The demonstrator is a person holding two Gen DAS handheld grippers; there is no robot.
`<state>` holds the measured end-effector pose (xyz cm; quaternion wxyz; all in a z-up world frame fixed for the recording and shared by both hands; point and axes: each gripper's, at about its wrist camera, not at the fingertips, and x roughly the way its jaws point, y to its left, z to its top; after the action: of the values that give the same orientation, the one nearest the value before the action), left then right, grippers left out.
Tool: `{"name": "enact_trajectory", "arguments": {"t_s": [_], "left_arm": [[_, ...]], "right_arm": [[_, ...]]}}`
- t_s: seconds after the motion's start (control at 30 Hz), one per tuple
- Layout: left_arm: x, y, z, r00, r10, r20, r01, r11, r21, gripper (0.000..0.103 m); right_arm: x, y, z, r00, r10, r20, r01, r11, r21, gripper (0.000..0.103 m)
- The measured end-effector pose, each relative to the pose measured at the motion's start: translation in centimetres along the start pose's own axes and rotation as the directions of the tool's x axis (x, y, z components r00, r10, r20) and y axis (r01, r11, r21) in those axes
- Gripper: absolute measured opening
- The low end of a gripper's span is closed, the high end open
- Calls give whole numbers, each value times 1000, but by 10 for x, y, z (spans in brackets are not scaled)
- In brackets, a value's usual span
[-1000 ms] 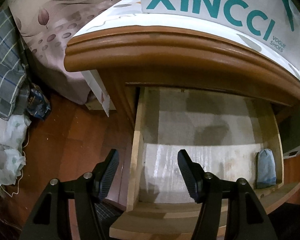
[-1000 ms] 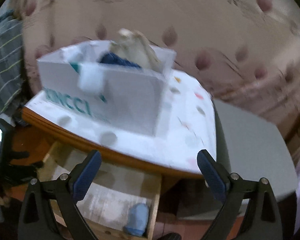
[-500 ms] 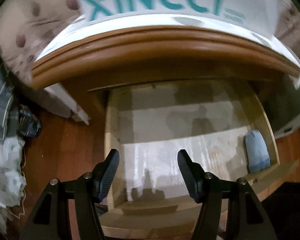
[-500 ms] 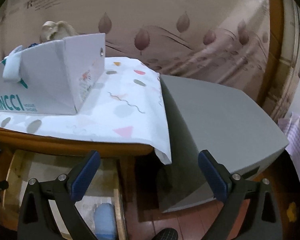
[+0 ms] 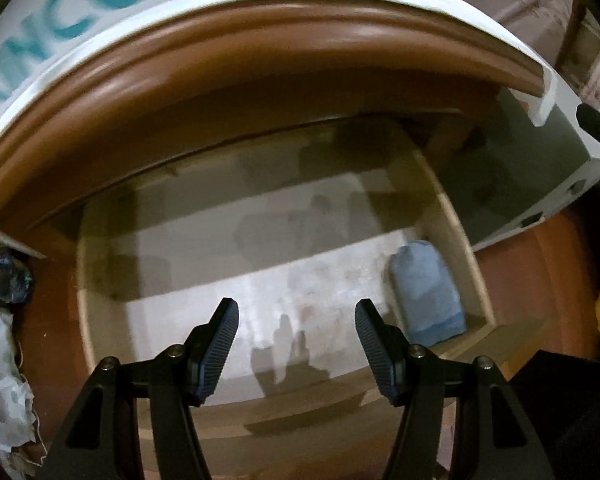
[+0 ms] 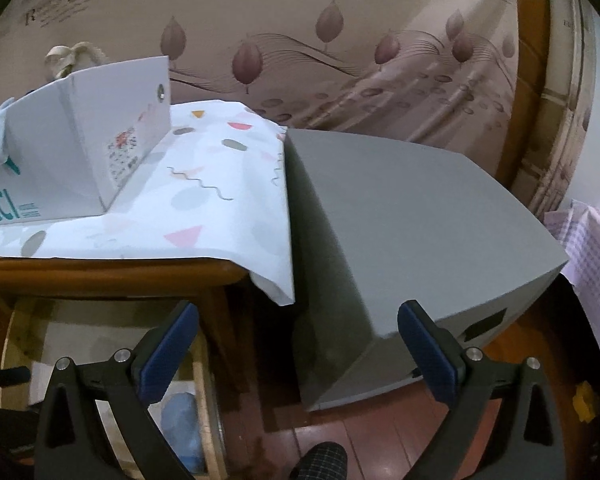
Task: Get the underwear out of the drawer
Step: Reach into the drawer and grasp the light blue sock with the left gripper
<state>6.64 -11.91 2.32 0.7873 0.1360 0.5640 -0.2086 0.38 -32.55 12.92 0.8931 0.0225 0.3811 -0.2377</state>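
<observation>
The folded blue underwear is seen lying against the right wall of the open drawer. Above the drawer, the left gripper is held released and empty; the right gripper likewise.

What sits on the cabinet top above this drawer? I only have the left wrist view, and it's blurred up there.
Observer: A white cardboard shoe box with teal lettering, open-topped, on a patterned white cloth.
Operator: Anything inside the box?
Observer: A cream knotted fabric piece pokes above its rim.
Operator: Where are the right tongs?
Observer: The right tongs are open and holding nothing, above the floor gap between the cabinet and a grey box; the folded light-blue underwear lies below their left finger.
</observation>
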Motion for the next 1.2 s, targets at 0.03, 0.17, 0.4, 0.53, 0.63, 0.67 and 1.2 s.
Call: {"name": "enact_trajectory", "arguments": {"t_s": [0.03, 0.17, 0.4, 0.53, 0.63, 0.67, 1.2], "left_arm": [[3, -5, 3, 1000, -5, -10, 5, 1000, 7, 62], [23, -22, 12, 997, -41, -72, 41, 999, 7, 62], [48, -36, 14, 973, -158, -167, 150, 987, -60, 62], [59, -44, 16, 957, -207, -203, 189, 977, -104, 62], [73, -47, 16, 939, -231, -254, 199, 969, -145, 62], [77, -48, 16, 933, -240, -267, 204, 966, -157, 62], [128, -59, 22, 863, -272, -425, 164, 948, -274, 62]], "right_arm": [[0, -1, 0, 1000, 0, -1, 0, 1000, 4, 99], [0, -6, 0, 1000, 7, -6, -7, 1000, 24, 99], [0, -14, 2, 1000, 13, -8, -13, 998, 64, 99], [2, -18, 2, 1000, 21, -19, -19, 996, 82, 99], [2, -19, 2, 999, 25, -20, -24, 996, 88, 99], [2, -18, 2, 1000, 25, -18, -23, 996, 85, 99], [7, -5, 0, 997, 57, -50, -55, 998, 43, 99]]}}
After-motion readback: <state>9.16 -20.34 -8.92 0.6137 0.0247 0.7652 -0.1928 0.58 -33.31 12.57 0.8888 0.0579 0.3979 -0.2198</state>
